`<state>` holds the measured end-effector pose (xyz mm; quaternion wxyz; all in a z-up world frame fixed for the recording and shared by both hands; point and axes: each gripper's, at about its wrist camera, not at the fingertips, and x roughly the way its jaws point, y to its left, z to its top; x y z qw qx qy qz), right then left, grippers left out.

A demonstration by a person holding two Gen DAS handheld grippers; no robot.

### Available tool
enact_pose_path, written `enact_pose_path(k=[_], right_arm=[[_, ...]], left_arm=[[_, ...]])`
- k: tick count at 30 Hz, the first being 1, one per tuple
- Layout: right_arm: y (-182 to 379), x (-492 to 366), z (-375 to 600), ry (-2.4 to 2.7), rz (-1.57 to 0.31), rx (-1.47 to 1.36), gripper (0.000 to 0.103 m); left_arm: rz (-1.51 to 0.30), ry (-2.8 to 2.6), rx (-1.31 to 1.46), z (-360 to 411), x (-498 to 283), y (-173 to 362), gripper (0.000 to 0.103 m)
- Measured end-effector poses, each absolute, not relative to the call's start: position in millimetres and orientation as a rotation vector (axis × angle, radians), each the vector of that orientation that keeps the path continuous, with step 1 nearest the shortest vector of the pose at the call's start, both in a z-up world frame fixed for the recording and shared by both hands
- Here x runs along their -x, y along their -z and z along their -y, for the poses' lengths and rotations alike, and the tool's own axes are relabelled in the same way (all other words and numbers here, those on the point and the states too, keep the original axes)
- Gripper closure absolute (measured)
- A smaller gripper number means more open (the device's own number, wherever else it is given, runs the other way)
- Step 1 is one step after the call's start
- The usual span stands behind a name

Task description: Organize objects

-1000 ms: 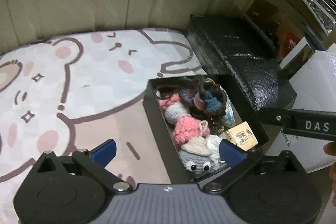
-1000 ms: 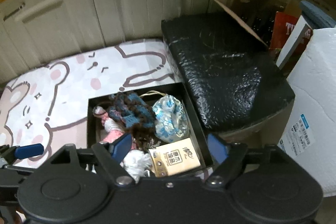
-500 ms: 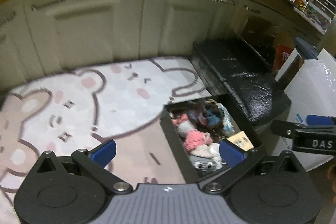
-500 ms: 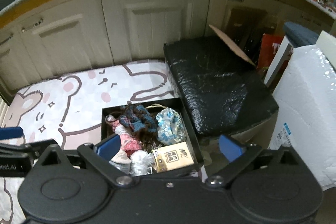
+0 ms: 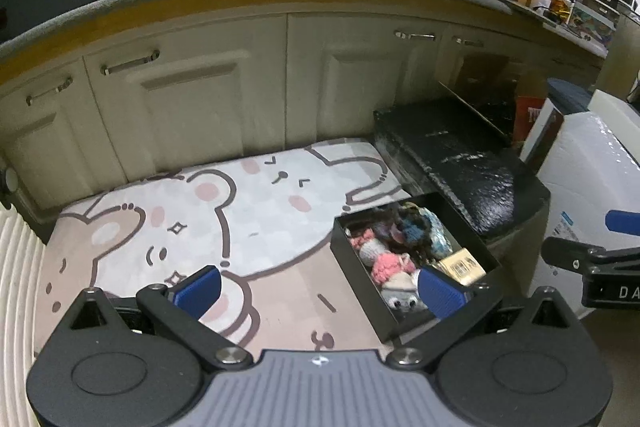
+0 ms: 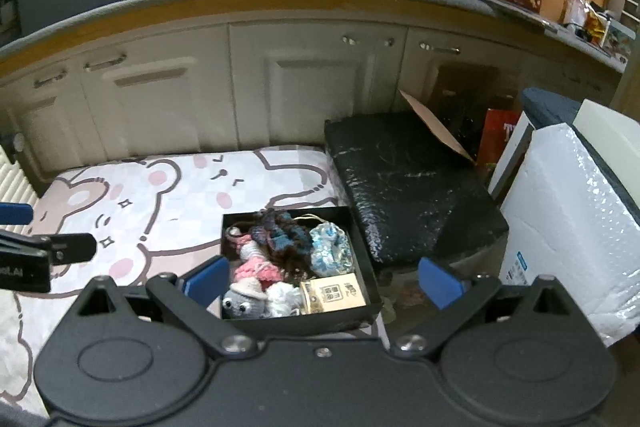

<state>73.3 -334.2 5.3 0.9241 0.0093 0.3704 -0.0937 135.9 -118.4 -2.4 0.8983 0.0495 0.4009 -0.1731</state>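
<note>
Tools first, nearest the cameras: the right tool (image 6: pixel 324 283) hangs above the black box (image 6: pixel 362 255) with its blue pads spread wide apart, nothing between them; its jaws have just been opening; the left tool (image 5: pixel 320 289) is spread apart too and empty, over the bear-print mat (image 5: pixel 240 211). The box sits on the mat's right edge, packed full: grey crochet toy with googly eyes (image 6: pixel 242 301) at the near end, pink crochet piece (image 6: pixel 256 269) behind it, tan card packet (image 6: pixel 334 293) in the near right corner, blue floral pouch (image 6: pixel 332 245) and dark blue yarn bundle (image 6: pixel 280 231) toward the far end. Just right of the box is a black-wrapped block (image 6: pixel 408 183); a white bubble-wrapped parcel (image 6: pixel 568 211) is further right; cream cabinet doors (image 6: pixel 312 87) at the back.
</note>
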Motion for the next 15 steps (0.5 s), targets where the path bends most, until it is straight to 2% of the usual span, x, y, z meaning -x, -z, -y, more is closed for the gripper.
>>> enact_pose_path(k=[15], right_arm=[[-11,-27,311,0.188,-0.723,-0.013,0.001]], left_arm=[[-0.777,0.357,-0.092,96,-91,-1,0.000]])
